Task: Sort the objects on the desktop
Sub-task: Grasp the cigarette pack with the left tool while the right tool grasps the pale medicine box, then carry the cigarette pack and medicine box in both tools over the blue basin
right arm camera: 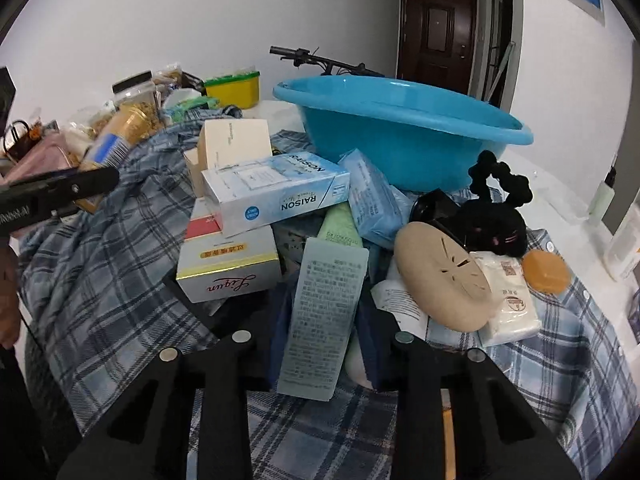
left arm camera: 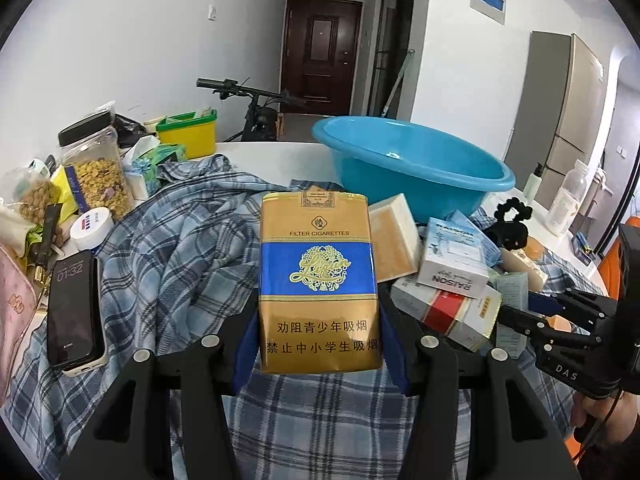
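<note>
My left gripper (left arm camera: pixel 320 344) is shut on a gold and blue cigarette pack (left arm camera: pixel 319 280), held upright above the plaid cloth (left arm camera: pixel 168 248). It also shows at the left of the right wrist view (right arm camera: pixel 108 140). My right gripper (right arm camera: pixel 322 332) is shut on a tall pale green box (right arm camera: pixel 324 316) with small print. Beyond it lies a pile: a Raison box (right arm camera: pixel 272 192), a white and red Liqun carton (right arm camera: pixel 228 268), a blue tissue pack (right arm camera: pixel 372 200), a tan disc (right arm camera: pixel 444 272) and a black plush item (right arm camera: pixel 496 216). A blue basin (right arm camera: pixel 400 132) stands behind.
A phone (left arm camera: pixel 74 312), a cereal jar (left arm camera: pixel 98 172), a white tub (left arm camera: pixel 92 228) and snack bags lie at the left. A yellow container (left arm camera: pixel 192 132) stands at the back. Bottles (left arm camera: pixel 568 200) stand at the right. An orange soap (right arm camera: pixel 546 270) lies beside a napkin pack (right arm camera: pixel 508 296).
</note>
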`<state>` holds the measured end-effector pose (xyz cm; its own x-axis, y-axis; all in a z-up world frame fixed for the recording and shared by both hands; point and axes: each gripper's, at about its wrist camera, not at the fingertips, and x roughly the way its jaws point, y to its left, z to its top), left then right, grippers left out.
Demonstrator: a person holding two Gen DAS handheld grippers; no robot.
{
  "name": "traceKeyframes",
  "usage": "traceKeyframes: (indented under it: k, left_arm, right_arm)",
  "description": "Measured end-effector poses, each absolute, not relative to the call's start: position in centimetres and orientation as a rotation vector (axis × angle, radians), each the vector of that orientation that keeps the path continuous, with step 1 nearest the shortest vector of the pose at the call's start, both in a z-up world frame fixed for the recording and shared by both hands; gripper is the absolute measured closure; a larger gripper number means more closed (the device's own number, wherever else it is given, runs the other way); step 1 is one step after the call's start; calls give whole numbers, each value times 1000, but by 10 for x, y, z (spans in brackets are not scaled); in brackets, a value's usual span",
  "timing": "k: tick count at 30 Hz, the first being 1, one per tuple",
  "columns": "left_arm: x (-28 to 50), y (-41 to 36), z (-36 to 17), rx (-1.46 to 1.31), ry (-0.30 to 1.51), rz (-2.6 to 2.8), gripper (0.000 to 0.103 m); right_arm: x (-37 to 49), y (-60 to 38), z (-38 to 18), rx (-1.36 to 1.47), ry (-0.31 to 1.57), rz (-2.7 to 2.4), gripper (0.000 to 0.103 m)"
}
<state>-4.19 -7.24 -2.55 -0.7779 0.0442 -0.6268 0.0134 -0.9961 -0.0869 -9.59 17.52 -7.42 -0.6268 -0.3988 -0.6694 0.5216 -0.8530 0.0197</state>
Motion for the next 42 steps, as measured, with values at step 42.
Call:
traceKeyframes:
  k: [42]
  left_arm:
    - [-209, 2, 56, -810, -5, 2903, 47]
  right_arm:
    - [-249, 203, 56, 526, 108, -2561, 75]
